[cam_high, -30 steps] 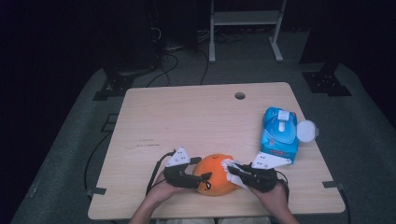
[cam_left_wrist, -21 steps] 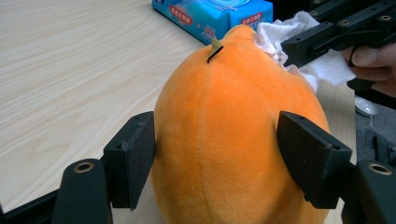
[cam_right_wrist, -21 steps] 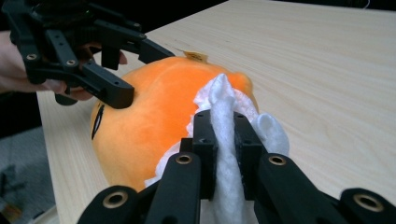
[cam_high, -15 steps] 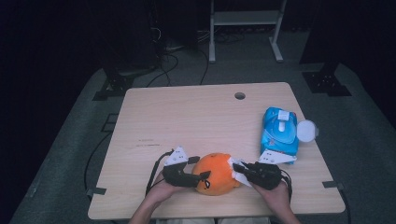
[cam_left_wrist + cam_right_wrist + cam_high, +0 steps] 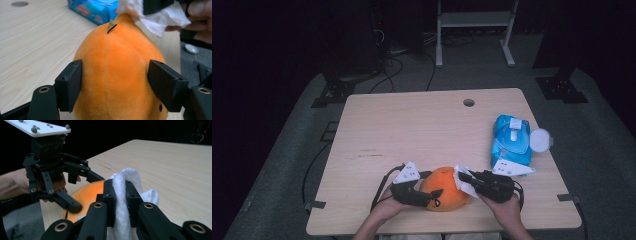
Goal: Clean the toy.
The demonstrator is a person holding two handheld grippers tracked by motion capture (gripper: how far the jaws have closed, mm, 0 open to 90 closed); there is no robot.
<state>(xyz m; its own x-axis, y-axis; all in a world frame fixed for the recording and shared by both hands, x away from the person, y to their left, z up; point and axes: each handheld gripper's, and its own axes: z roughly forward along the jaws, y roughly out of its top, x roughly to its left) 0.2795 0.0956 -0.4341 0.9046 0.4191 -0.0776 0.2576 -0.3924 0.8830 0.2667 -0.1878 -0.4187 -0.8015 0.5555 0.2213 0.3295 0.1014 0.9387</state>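
Dark room, wooden table (image 5: 412,130) in centre. Orange plush toy (image 5: 443,188) at near table edge, between both grippers. Left gripper (image 5: 418,196) jaws clamped on toy flanks, steadying it. Right gripper (image 5: 468,179) pinches white wipe (image 5: 463,184), pressed on toy top. Blue wipe pack (image 5: 511,140) lies right, lid flipped open. Judgement: wipe extraction done, wiping in progress; remaining toy surface and wipe disposal outstanding.
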